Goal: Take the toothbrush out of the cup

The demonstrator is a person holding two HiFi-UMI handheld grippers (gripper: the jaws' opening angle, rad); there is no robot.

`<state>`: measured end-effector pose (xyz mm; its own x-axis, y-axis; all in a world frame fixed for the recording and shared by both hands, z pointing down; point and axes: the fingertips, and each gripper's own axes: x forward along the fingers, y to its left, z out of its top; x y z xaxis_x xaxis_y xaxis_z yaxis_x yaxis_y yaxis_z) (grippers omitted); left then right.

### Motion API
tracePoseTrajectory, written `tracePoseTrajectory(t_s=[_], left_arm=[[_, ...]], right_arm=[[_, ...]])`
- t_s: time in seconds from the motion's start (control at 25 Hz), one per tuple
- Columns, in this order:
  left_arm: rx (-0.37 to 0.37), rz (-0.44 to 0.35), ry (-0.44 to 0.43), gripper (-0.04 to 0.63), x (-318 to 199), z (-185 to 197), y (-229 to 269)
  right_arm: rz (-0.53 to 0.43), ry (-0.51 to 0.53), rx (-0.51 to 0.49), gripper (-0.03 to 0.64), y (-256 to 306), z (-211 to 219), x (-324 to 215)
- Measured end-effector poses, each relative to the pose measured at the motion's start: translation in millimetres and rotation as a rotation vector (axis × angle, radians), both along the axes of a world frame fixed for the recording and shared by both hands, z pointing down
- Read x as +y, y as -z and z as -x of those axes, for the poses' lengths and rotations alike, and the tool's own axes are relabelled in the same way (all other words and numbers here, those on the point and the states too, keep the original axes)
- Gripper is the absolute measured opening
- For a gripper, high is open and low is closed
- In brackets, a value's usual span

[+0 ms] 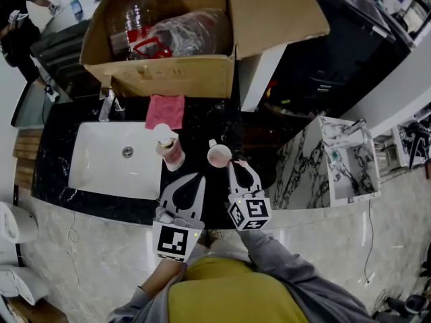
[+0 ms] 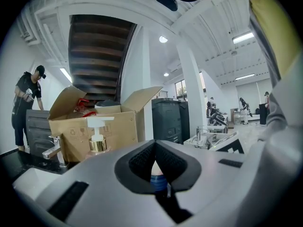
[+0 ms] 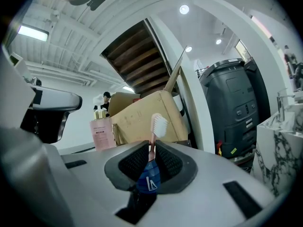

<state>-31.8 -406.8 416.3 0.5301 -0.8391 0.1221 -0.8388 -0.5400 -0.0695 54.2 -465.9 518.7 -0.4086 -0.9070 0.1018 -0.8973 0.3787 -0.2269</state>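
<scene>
In the right gripper view a toothbrush [image 3: 158,125] stands upright with its white bristle head on top, a pink neck and a blue handle. My right gripper [image 3: 151,151] is shut on that blue handle. In the head view the pink cup [image 1: 219,155] stands on the black counter, and the right gripper [image 1: 237,163] has its tips at the cup's right rim. My left gripper [image 1: 200,175] hovers just left of and nearer than the cup. Its jaws are together [image 2: 155,164], with only a sliver of pink and blue showing through the slit.
A pink soap dispenser [image 1: 168,150] stands left of the cup, beside the white sink [image 1: 94,175] with its faucet [image 1: 106,103]. Behind lie a pink cloth [image 1: 165,111] and a big open cardboard box [image 1: 168,76]. A person [image 1: 17,19] stands at the far left.
</scene>
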Motion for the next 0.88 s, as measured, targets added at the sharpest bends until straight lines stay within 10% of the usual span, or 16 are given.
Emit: tracePoseTrajectory(t_s=[0.88], left_arm=[[0.023,-0.062,0.011,0.000,-1,13,24]], right_arm=[[-0.115,0.067,0.194,0.034,118,12,21]])
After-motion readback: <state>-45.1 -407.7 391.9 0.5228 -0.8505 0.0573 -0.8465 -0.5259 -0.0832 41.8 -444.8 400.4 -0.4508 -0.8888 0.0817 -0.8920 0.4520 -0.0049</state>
